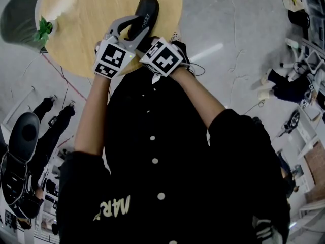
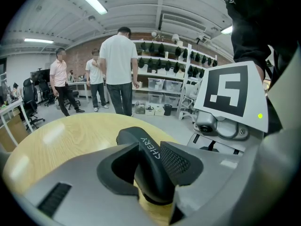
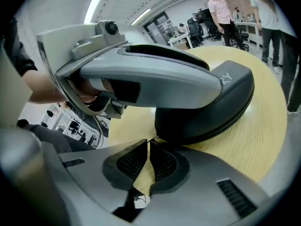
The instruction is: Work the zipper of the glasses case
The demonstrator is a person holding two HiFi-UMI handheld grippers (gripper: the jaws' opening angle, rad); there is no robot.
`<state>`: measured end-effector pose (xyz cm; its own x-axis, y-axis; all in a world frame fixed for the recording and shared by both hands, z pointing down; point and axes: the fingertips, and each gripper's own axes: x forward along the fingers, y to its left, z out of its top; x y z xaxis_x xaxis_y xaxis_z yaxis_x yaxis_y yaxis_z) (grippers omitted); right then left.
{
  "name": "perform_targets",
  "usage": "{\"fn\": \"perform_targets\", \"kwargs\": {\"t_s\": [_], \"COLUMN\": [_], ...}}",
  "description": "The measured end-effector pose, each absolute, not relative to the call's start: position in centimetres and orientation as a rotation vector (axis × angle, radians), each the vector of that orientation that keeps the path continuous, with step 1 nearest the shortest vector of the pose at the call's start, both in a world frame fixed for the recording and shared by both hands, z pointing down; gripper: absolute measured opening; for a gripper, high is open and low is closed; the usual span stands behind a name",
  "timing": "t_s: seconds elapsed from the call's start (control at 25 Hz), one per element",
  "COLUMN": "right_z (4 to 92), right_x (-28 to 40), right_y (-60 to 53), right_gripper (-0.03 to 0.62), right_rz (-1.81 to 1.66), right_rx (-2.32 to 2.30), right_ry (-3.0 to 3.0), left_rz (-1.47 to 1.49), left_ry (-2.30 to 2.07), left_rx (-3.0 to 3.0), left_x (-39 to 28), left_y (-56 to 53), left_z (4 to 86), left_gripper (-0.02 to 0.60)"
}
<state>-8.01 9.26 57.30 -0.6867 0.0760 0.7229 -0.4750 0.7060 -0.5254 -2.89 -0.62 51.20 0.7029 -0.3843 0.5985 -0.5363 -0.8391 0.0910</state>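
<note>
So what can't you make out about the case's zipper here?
Zipper pull: too small in the right gripper view; whether the right gripper's near-shut jaws pinch it is unclear.
Zipper line on the black hard-shell glasses case: covered by the left gripper's clamping jaws in its view.
Case's near end: head view, behind both grippers.

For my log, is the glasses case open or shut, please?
Shut: in the right gripper view the glasses case shows its halves together, no gap.
</note>
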Motion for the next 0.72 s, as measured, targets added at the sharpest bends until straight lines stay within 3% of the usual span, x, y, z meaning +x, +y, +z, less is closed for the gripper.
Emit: {"fn": "perform_targets", "kwargs": {"t_s": [0.48, 0.72], "right_z": [55.8, 52.2], "right_x": [-6.8, -3.7], "right_y": [8.8, 6.6], "right_gripper": [0.05, 0.138], "right_rz": [0.899, 0.8], "right_rx": [0.274, 0.21], "right_ry": [-2.22, -2.314], "left_rz": [0.817, 0.696], "left_ry": [-0.798, -0.942], "left_rx": [2.608, 2.596], "left_x": [-2.9, -2.7], "left_y": [-1.2, -2.5], "left_z": [50.3, 46.9], "left_gripper": [0.143, 0.126]}}
